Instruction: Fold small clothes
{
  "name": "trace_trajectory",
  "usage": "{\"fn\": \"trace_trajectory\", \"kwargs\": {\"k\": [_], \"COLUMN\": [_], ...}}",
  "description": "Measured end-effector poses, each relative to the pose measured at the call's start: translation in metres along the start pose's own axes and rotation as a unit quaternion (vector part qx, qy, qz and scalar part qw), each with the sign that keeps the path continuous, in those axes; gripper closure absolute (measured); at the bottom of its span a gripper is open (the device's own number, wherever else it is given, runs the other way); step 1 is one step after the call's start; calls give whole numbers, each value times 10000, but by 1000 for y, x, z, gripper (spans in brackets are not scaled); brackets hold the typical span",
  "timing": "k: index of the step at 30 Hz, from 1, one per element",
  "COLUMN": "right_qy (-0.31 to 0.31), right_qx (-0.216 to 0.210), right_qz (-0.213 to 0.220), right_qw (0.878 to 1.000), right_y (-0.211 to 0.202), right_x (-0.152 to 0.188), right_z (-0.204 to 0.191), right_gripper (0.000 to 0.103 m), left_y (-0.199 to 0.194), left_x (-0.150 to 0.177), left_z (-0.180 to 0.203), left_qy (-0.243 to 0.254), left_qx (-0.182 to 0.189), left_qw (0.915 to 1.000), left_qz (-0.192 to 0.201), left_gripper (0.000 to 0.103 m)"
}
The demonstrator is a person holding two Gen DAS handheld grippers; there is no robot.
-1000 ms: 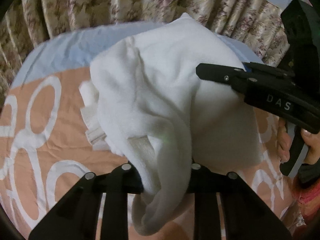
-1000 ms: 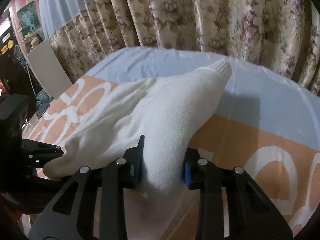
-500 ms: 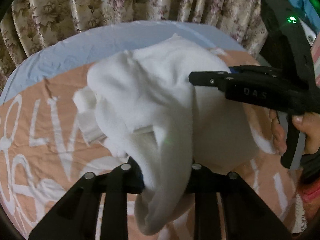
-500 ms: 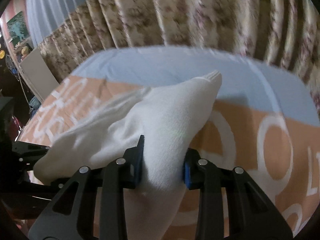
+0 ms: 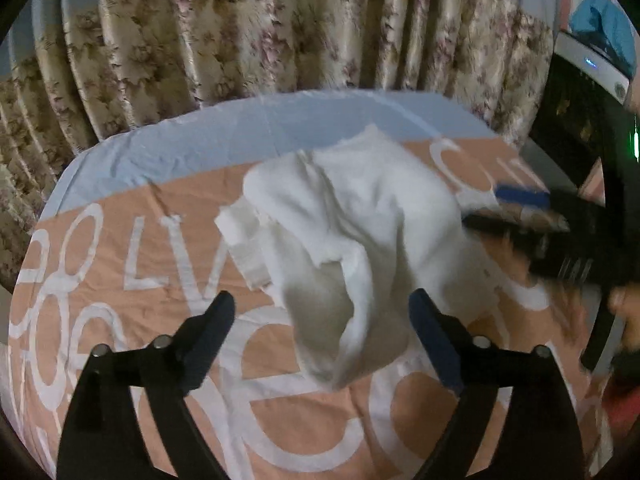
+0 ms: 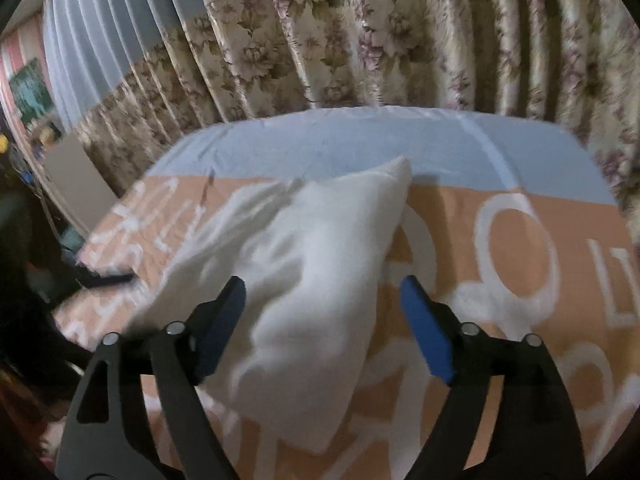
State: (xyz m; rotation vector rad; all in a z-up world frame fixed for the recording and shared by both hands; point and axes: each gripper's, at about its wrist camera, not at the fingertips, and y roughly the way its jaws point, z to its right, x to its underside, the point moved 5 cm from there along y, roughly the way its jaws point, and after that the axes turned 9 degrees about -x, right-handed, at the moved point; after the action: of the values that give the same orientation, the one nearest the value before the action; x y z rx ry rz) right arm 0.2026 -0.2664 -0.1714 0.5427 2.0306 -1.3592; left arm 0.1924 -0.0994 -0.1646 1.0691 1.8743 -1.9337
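A small white fleece garment (image 5: 352,240) lies bunched on the orange bedspread (image 5: 140,280) with white lettering. My left gripper (image 5: 320,308) is open, its jaws wide on either side of the garment's near end and not touching it. My right gripper (image 6: 322,300) is open too, straddling the garment (image 6: 304,272) from the other side. The right gripper also shows in the left wrist view (image 5: 520,208) at the garment's far right edge, blurred. A ribbed cuff (image 5: 240,236) sticks out at the garment's left.
A pale blue sheet (image 5: 240,128) covers the far part of the bed. Floral curtains (image 6: 360,40) hang close behind it. A dark device with a green light (image 5: 592,120) stands at the right in the left wrist view. The person's hand (image 5: 628,304) holds the right gripper.
Both grippers were shut on the garment and have opened wide, letting it drop onto the bedspread. Both have pulled back a little from it.
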Motion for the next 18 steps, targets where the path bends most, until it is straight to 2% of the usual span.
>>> {"fn": "trace_trajectory", "kwargs": {"k": [1,5,7,10,13,15,18], "right_qy": [-57,-163,-213,-309,-170,-71,-79], "right_qx": [272,691,779,935,837,740,677], "right_qz": [-68,-287,-466,-712,-743,-727,-649], "right_qw": [9996,9971,9956,9926,9936,9946,9956], "right_y": [0,12,20,25,27,27,20], "right_x": [11,39,49,65,70,71,68], "right_z": [-4,-7,-7,-4,4,7,2], "right_gripper": [20,20,27,31,30,30,31], "left_y": [5,38,52,62,64,60,39], "left_x": [0,8,18,38,48,47,42], "left_z": [-2,-9,-18,-34,-42,-42,-36], "left_qy": [-31,-163,-259,-577,-759,-787,-661], "left_qx": [-113,-619,-812,-604,-423,-456,-753], "left_qw": [9999,9974,9950,9939,9935,9930,9931], "left_qz": [-32,-330,-519,-714,-741,-752,-618], "left_gripper": [12,12,11,10,9,9,10]}}
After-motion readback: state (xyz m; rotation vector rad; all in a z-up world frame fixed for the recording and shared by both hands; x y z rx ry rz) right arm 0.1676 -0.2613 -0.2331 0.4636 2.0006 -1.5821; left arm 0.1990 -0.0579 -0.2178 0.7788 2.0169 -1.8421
